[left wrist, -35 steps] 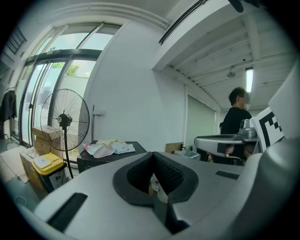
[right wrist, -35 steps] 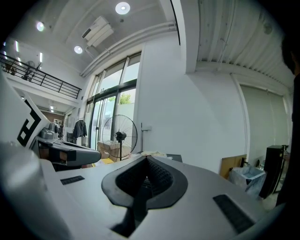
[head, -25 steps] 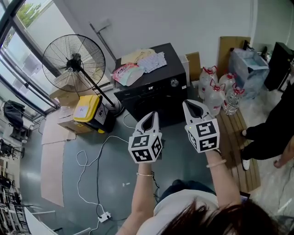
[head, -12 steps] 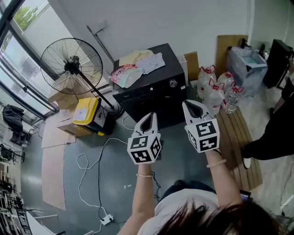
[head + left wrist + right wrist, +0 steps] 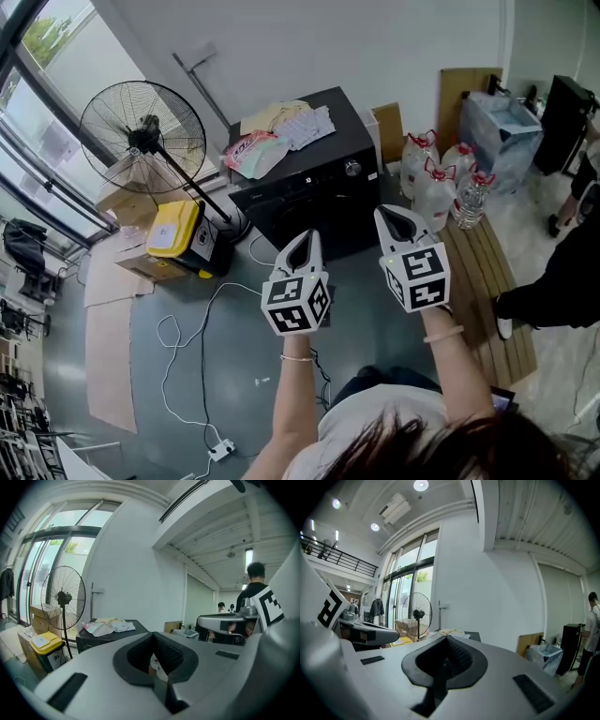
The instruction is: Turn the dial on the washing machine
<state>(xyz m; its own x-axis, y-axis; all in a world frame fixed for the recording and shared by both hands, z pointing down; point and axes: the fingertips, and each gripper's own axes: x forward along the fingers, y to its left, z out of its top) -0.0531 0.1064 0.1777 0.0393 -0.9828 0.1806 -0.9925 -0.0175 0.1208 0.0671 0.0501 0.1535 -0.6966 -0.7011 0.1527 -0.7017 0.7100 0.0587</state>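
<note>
Black washing machine (image 5: 305, 192) against a white wall, dial (image 5: 352, 168) at its top right front, clothes (image 5: 281, 131) on top, fan (image 5: 142, 139) left of it, water jugs (image 5: 431, 183) right, left gripper (image 5: 307, 240) and right gripper (image 5: 397, 217) before it, both closed and empty, over grey floor (image 5: 239, 356).

Bare floor (image 5: 352, 300) before washing machine (image 5: 309, 202)

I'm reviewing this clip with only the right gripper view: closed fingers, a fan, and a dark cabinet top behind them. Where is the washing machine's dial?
Observer: The head view shows the dial at the right end of the washing machine's front panel.
Operator: Is the right gripper on it?
Observer: No. The right gripper hangs over the floor short of the machine, touching nothing.
Operator: And the left one?
Observer: The left gripper is level beside it, also short of the machine. Its own view shows its fingers together and empty.
</note>
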